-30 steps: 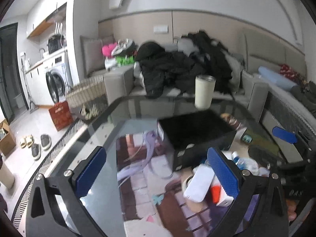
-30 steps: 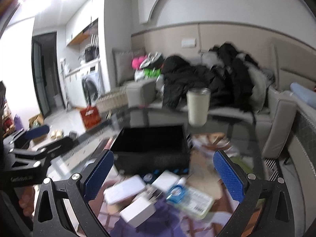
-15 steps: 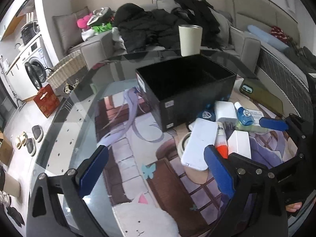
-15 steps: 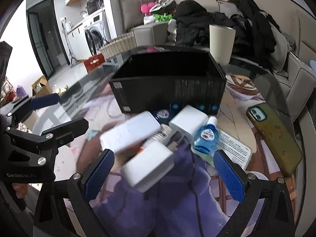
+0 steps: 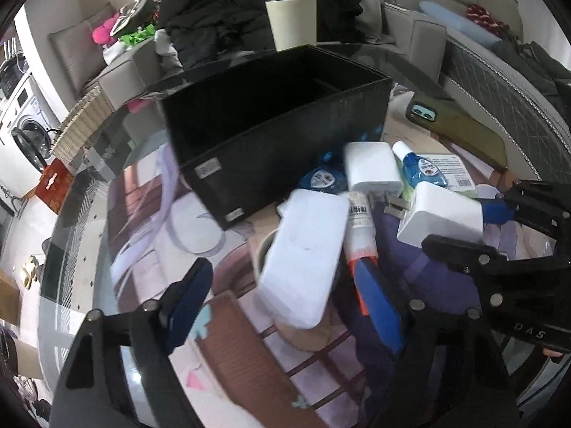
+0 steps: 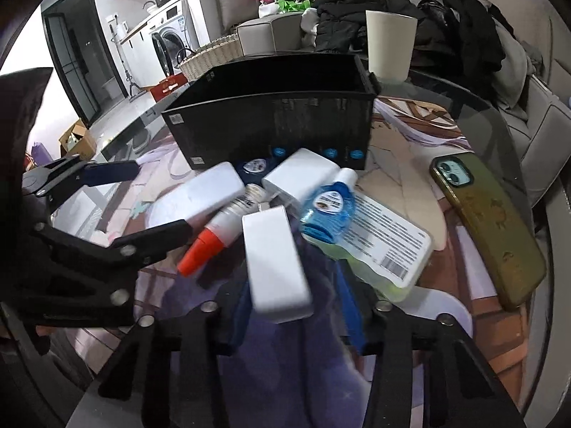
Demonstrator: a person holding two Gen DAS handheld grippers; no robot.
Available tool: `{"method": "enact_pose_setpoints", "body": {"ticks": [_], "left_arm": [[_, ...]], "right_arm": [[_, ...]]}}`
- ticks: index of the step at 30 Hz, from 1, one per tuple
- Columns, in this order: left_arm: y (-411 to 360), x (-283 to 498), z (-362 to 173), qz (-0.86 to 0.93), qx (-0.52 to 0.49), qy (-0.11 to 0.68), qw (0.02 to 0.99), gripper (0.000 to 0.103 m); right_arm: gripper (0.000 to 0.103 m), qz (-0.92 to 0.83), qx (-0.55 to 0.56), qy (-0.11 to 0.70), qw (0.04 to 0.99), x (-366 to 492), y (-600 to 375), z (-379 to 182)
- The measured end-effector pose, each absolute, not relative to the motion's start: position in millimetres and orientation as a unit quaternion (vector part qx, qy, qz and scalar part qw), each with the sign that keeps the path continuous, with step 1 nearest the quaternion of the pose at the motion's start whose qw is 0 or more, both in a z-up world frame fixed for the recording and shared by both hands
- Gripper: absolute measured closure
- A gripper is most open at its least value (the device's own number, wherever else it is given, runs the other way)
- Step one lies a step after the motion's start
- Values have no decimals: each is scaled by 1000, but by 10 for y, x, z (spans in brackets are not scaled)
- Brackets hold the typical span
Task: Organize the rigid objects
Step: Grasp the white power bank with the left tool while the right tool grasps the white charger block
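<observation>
The right gripper [image 6: 298, 306] jaws are closing around a white charger block [image 6: 274, 264]; pad contact cannot be told. The left gripper [image 5: 285, 296] jaws, closing, are straddling a white power bank [image 5: 303, 256], untouched. Both are lying near the black box [image 5: 278, 121].

A round glass table [image 6: 474, 114] with a printed mat [image 5: 228, 324] under the glass carries everything. Straight ahead of both grippers stands an open black box [image 6: 271, 125], a pale cup [image 6: 390, 44] just beyond its far right corner. Nearer than the box lies a heap: a white power bank [image 5: 303, 253], a tube with an orange cap [image 6: 214, 235], two white chargers, a blue bottle [image 6: 330, 207] on a labelled pack [image 6: 389, 246]. Right of the heap lies a phone [image 6: 489, 221], face down.
</observation>
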State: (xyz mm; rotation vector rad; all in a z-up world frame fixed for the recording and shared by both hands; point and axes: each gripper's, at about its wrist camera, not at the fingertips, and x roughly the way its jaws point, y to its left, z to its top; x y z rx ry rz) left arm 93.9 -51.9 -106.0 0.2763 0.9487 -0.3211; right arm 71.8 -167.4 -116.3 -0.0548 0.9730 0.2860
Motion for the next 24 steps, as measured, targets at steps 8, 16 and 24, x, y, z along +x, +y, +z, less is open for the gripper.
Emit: {"method": "enact_pose_setpoints", "body": {"ticks": [8, 16, 24], "left_arm": [[-532, 1002, -1081, -158, 119, 469, 861, 55], [-511, 1015, -1087, -160, 112, 473, 859, 55], [-421, 959, -1018, -171, 93, 471, 860, 65]], "right_arm": [[71, 151, -33, 471, 868, 723, -1700, -1148], [70, 156, -33, 464, 871, 759, -1663, -1106], [80, 167, -66, 464, 867, 741, -1526, -1093]]}}
